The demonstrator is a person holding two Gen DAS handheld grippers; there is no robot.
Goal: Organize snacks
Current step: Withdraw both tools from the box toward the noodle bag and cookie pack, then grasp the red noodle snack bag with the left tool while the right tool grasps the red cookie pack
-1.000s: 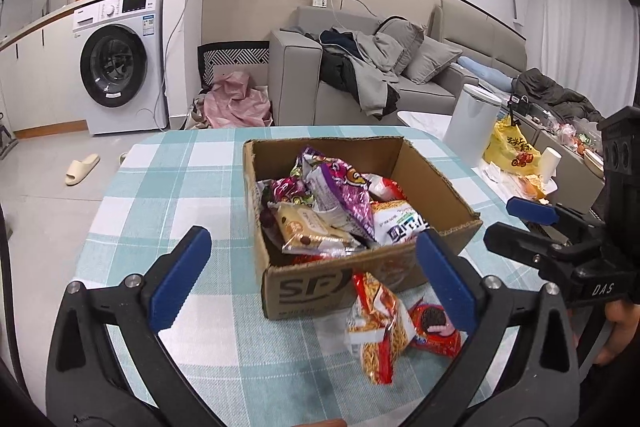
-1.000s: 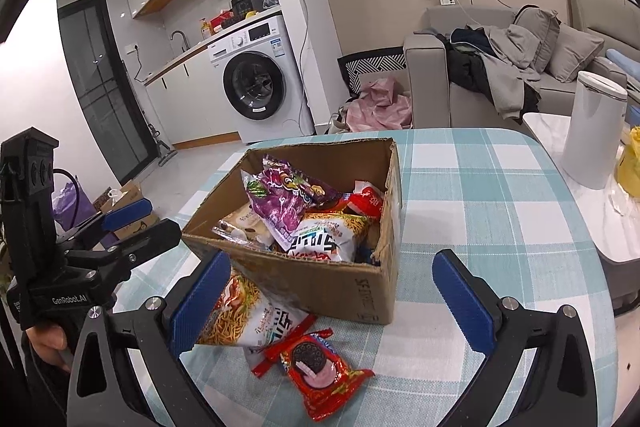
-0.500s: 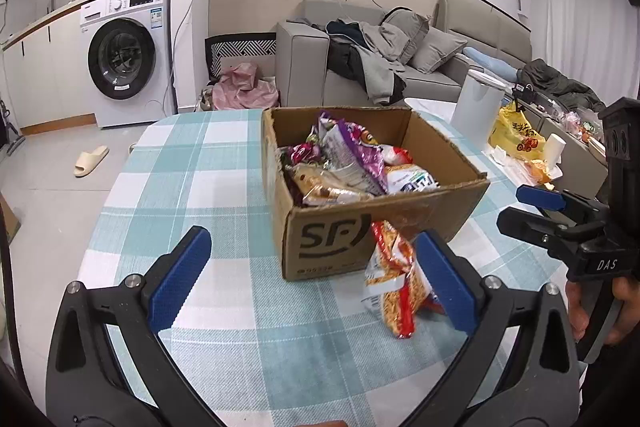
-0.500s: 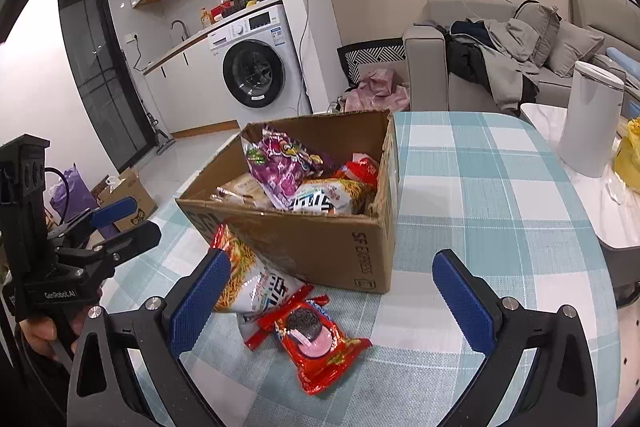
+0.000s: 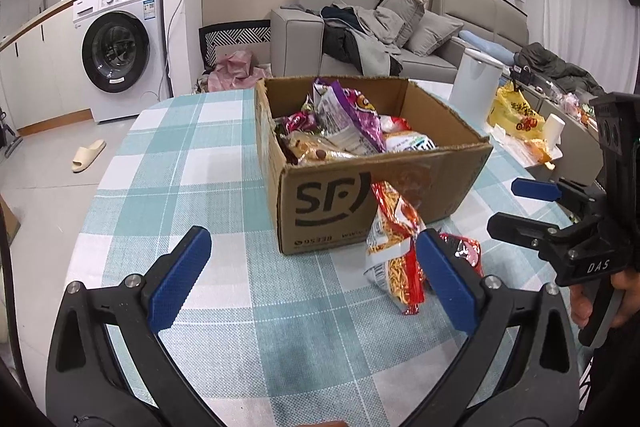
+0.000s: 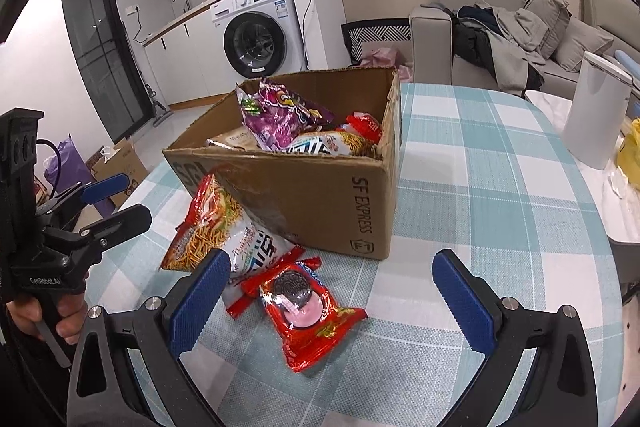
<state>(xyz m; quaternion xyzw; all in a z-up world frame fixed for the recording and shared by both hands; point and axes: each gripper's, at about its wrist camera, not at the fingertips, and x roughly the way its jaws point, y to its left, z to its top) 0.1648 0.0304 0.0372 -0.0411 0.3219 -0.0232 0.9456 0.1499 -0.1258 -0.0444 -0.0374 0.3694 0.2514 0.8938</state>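
From the left wrist view we see the cookie packet (image 5: 464, 251) only as a red sliver, mostly hidden behind the blue pad (image 5: 448, 287) of our left gripper (image 5: 316, 277). The noodle bag (image 5: 394, 255) covers part of the lettering on the cardboard box (image 5: 320, 203), which it leans against. Packets deep in the box are stacked so that we cannot tell them apart, apart from a purple bag (image 6: 276, 119) sticking up.

Both grippers stand wide open with nothing between their fingers. From the right wrist view, the cookie packet (image 6: 308, 307) lies flat on the checked tablecloth (image 6: 480, 187), between the two pads of our right gripper (image 6: 332, 301), toward the 10 o'clock pad. The noodle bag (image 6: 216, 227) sits at 11 o'clock of that packet and overlaps it. The left gripper (image 6: 116, 199) hovers at 9 o'clock.
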